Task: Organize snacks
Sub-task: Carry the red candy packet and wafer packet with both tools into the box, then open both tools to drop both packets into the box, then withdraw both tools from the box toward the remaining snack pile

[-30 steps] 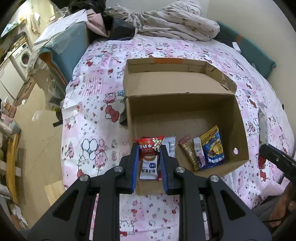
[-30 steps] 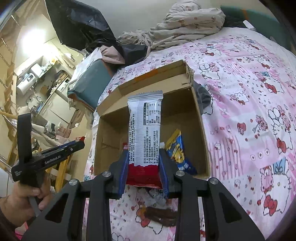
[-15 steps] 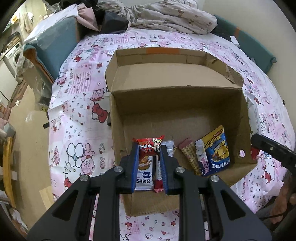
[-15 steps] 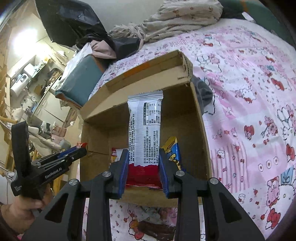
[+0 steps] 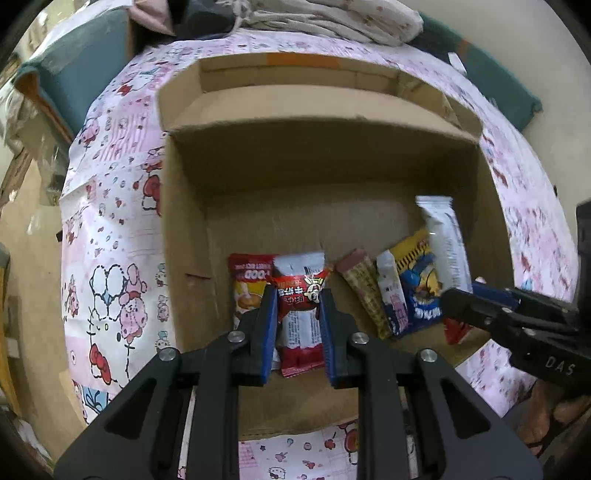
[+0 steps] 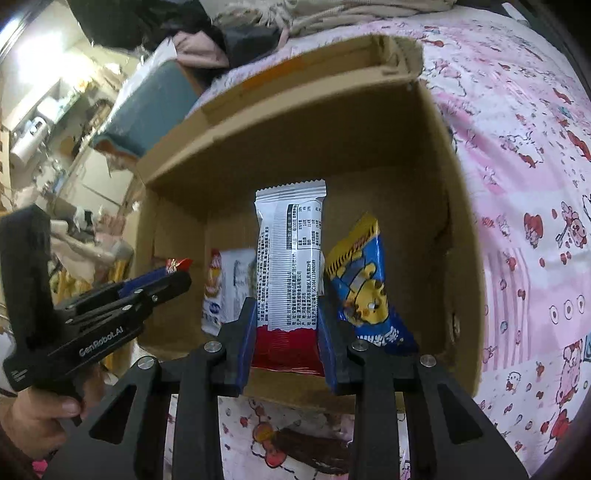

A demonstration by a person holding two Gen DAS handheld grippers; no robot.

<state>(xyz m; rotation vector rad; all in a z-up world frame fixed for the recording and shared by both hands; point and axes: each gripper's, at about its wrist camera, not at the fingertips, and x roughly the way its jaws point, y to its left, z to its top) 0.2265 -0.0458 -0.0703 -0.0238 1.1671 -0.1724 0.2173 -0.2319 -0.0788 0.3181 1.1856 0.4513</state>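
Note:
An open cardboard box (image 5: 184,229) lies on the pink cartoon bedsheet; it also shows in the right wrist view (image 6: 458,236). My left gripper (image 5: 297,321) is shut on a red and white snack packet (image 5: 301,306), held just inside the box over its near left floor. My right gripper (image 6: 286,332) is shut on a white and red snack bar (image 6: 290,258), held upright over the box's near edge. This bar also shows in the left wrist view (image 5: 445,251). A blue and yellow packet (image 6: 364,284) and several other snacks (image 5: 364,291) lie inside.
A brown wrapper (image 6: 314,450) lies on the sheet in front of the box. Rumpled bedding (image 5: 332,18) and a teal cushion (image 5: 77,70) lie behind the box. The bed's left edge drops to the floor (image 5: 29,258).
Both grippers have moved forward toward the box with their packets held. The left one now reaches inside the box; the right one's bar now hangs over the near right part.

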